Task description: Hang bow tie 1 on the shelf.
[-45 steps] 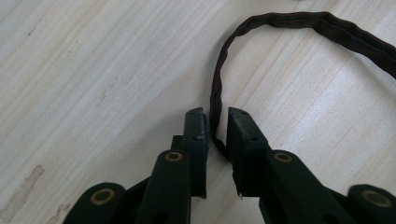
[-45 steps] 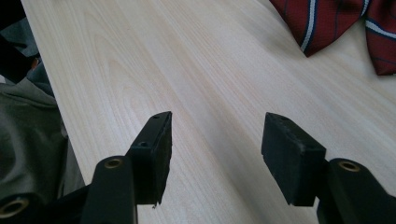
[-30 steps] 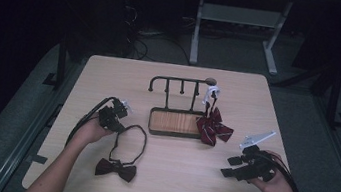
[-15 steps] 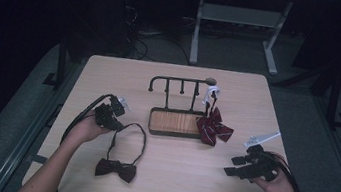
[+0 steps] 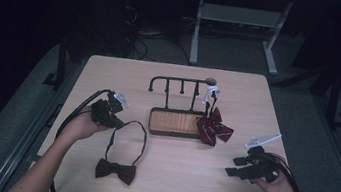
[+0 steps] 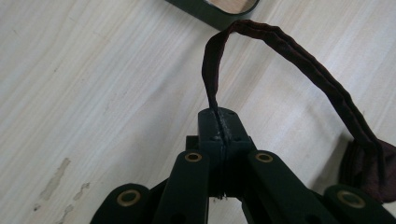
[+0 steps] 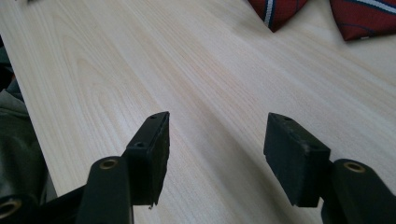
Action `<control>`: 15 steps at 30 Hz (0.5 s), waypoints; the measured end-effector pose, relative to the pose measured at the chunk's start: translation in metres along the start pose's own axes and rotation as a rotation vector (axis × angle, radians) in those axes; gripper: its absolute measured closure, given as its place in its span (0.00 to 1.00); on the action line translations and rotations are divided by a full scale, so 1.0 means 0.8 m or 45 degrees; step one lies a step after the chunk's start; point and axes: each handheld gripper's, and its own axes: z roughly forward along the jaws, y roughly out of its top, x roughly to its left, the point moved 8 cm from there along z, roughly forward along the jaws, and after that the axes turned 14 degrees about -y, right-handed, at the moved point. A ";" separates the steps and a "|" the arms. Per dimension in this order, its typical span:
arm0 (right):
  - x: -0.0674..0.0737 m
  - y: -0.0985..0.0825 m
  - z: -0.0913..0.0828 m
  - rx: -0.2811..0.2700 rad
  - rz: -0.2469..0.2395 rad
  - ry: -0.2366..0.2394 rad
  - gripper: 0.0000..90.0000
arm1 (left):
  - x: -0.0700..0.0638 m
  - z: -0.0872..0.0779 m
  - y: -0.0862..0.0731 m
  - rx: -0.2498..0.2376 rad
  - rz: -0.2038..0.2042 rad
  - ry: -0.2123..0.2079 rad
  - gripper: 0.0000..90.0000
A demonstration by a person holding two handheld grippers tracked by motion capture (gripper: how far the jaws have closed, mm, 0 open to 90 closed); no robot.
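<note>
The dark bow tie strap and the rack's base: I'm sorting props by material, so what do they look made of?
The dark bow tie strap looks like matte woven fabric: it shows a stitched, ribbed edge and bends limply where the left tool pinches it. The rack seems to be dark metal, with thin rods and a dull rim; its base panel looks like wood, going by the grain, though it could be laminate.

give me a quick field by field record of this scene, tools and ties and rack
left tool: shut on the neck strap of the dark brown bow tie
right tool: open, empty, over bare table
dark brown bow tie: bow lies flat on the light wooden table, strap looped up to the left tool
red striped bow tie: hangs at the right end of the rack
black metal rack with wooden base: table centre, other pegs bare
</note>
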 end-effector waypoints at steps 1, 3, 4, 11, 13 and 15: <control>0.000 0.000 0.000 -0.001 0.001 0.003 0.45 | -0.001 -0.003 0.001 0.002 0.008 0.001 0.99; 0.000 0.000 0.000 -0.001 0.001 0.001 0.45 | -0.004 -0.007 0.003 -0.005 0.017 -0.005 0.99; 0.000 0.000 0.000 0.000 0.001 0.001 0.45 | -0.005 -0.008 0.004 -0.007 0.023 -0.004 0.99; 0.001 -0.001 0.001 0.001 -0.002 -0.004 0.45 | -0.019 -0.021 0.012 0.004 0.079 -0.003 0.99; 0.001 0.000 0.000 -0.002 0.000 0.000 0.45 | -0.022 -0.024 0.015 0.003 0.087 -0.001 0.99; 0.001 0.000 0.000 -0.003 0.000 -0.001 0.45 | -0.025 -0.028 0.017 0.005 0.096 0.001 0.99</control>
